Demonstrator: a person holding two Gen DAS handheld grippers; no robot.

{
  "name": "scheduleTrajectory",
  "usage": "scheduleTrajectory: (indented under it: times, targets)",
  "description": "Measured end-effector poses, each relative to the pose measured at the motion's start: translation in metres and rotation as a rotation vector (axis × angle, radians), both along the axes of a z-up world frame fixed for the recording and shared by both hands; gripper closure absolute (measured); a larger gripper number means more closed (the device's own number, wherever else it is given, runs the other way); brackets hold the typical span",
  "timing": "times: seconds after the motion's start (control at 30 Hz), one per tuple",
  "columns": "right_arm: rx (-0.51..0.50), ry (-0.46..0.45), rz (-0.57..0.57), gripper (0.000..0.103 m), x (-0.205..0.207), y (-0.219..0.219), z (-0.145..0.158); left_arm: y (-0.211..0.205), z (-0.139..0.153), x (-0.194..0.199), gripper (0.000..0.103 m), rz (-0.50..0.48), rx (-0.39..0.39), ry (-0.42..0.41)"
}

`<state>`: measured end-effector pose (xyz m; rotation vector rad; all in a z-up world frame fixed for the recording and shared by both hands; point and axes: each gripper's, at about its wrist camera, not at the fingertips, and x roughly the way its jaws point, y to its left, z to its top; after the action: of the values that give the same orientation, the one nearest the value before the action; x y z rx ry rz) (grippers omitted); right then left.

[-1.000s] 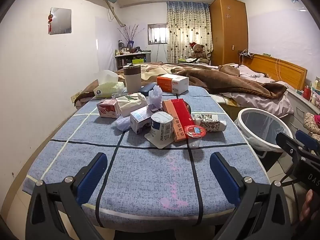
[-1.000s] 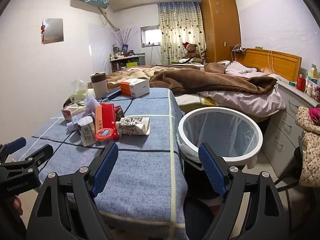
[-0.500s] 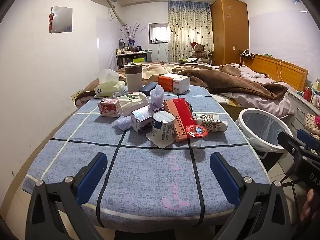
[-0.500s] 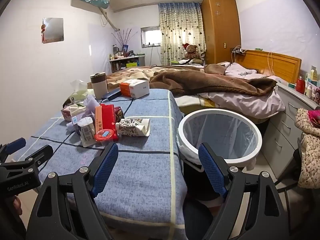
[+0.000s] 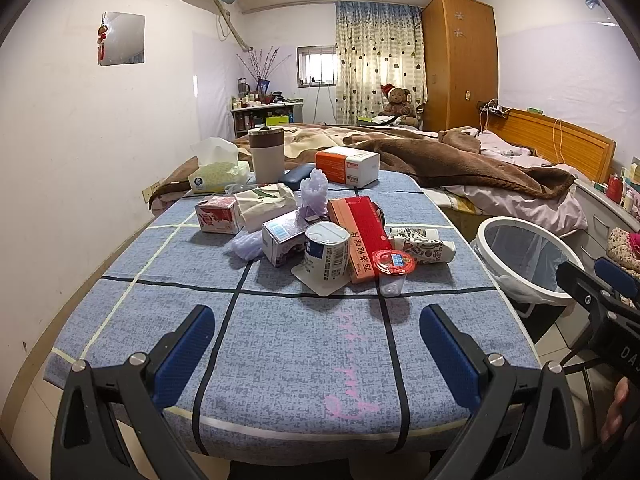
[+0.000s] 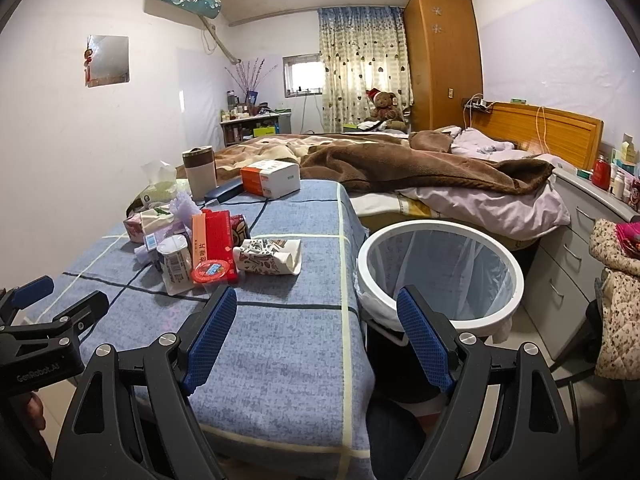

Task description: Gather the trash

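Honestly, the risk here is that heap mid-bench: the yogurt cup [image 5: 327, 253] leans on the red-orange box [image 5: 360, 238], with the red-lidded plastic cup [image 5: 393, 266] touching it, so grabbing one could knock the others toward the bench's right edge. Both the left gripper [image 5: 316, 354] and right gripper [image 6: 316, 334] hang wide open, empty, over the near edge, well short of the pile. The lined trash bin [image 6: 440, 236] sits just beside the right edge.
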<state>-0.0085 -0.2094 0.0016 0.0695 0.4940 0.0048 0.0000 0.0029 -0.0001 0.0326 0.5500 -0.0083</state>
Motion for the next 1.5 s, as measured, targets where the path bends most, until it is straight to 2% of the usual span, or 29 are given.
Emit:
scheduleTrajectory:
  times: [1.5]
  targets:
    - [-0.012,-0.011,0.002,0.019,0.0001,0.0016,0.0030,0.0030,-0.0002,0.0003,0.000,0.004,-0.008,0.002]
